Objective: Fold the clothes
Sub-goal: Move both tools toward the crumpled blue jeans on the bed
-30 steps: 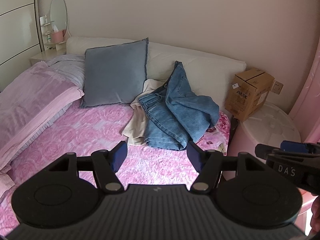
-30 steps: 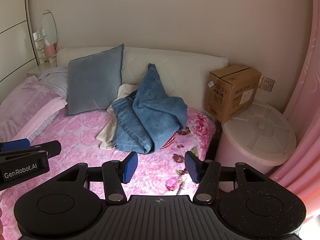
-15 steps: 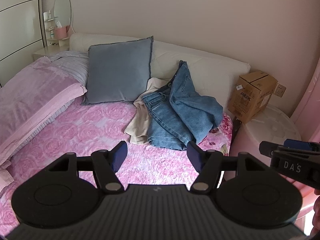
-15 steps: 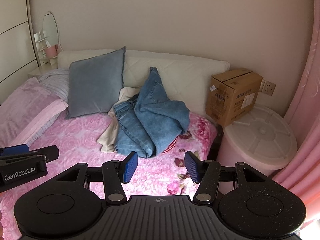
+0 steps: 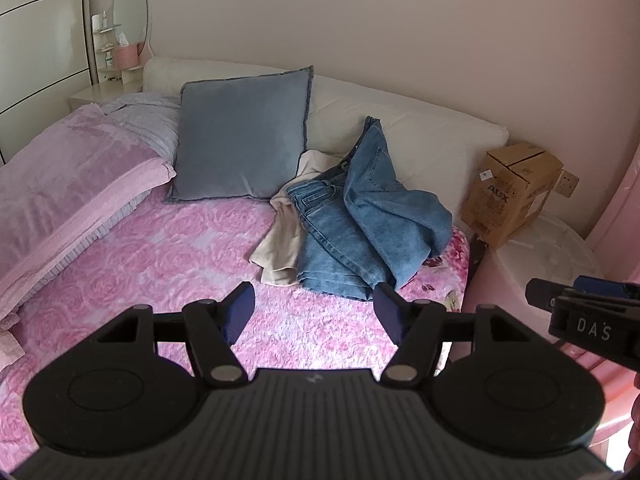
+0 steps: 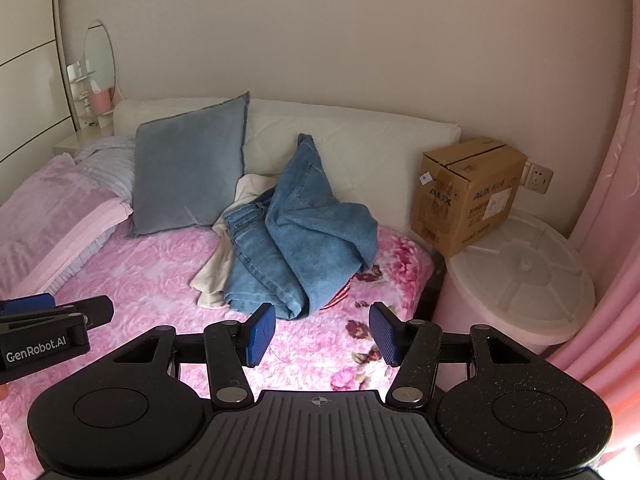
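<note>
1. While both grippers hover above the pink floral bedspread (image 5: 168, 264), the left gripper (image 5: 316, 312) has its jaws spread wide, grasping nothing.
2. Likewise the right gripper (image 6: 322, 334) is released and empty.
3. Crumpled blue jeans (image 6: 304, 236) lie heaped over a cream garment (image 6: 214, 276) against the white headboard (image 6: 360, 148), beside a grey-blue cushion (image 6: 188, 172).

Ahead of my claws, the blue denim jeans (image 5: 360, 232) lie in a crumpled, unfolded heap on the pink rose-patterned bedspread (image 5: 160, 264), with one part propped up against the white headboard cushion (image 5: 432, 148). A cream garment (image 5: 280, 240), also rumpled, lies partly beneath the jeans on their left side, touching them.
</note>
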